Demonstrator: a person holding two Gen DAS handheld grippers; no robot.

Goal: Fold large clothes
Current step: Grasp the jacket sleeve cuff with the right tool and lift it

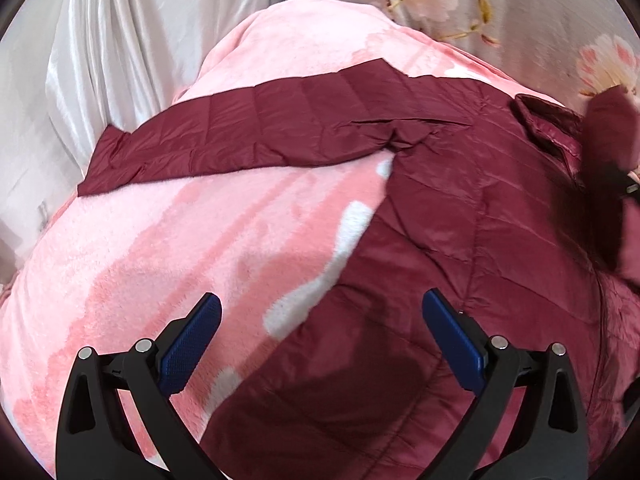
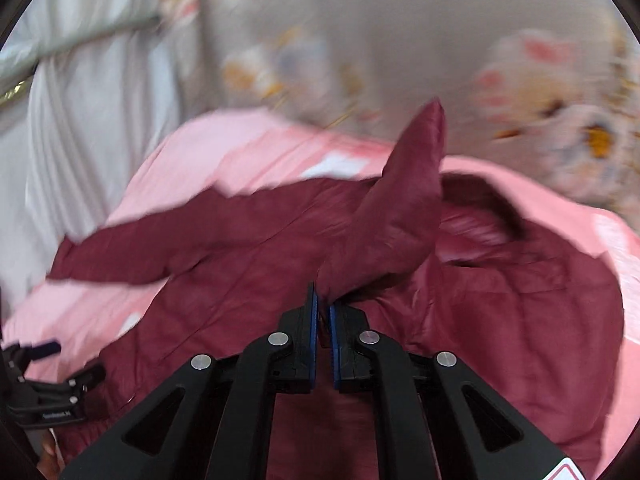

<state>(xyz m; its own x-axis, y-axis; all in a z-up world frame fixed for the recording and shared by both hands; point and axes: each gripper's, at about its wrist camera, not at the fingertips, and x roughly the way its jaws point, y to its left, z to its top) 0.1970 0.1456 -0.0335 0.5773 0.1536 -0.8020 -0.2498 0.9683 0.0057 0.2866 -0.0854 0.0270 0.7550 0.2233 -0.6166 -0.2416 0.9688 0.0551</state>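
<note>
A dark red quilted jacket (image 1: 460, 208) lies spread on a pink fleece blanket (image 1: 160, 240), one sleeve (image 1: 248, 136) stretched out to the left. My left gripper (image 1: 320, 312) hangs open just above the jacket's side edge, nothing between its blue pads. In the right wrist view, my right gripper (image 2: 323, 304) is shut on the jacket's other sleeve (image 2: 400, 208), which stands lifted and pointing up and away over the jacket body (image 2: 500, 312). That view is motion-blurred. The left gripper (image 2: 48, 376) shows at its lower left edge. The lifted sleeve (image 1: 608, 128) blurs at the left wrist view's right edge.
White draped fabric (image 1: 120, 40) hangs at the left beyond the blanket. A grey floral bedspread (image 1: 540, 12) lies behind it, also seen blurred as the floral bedspread (image 2: 400, 40). The blanket (image 2: 248, 148) extends around the jacket on all sides.
</note>
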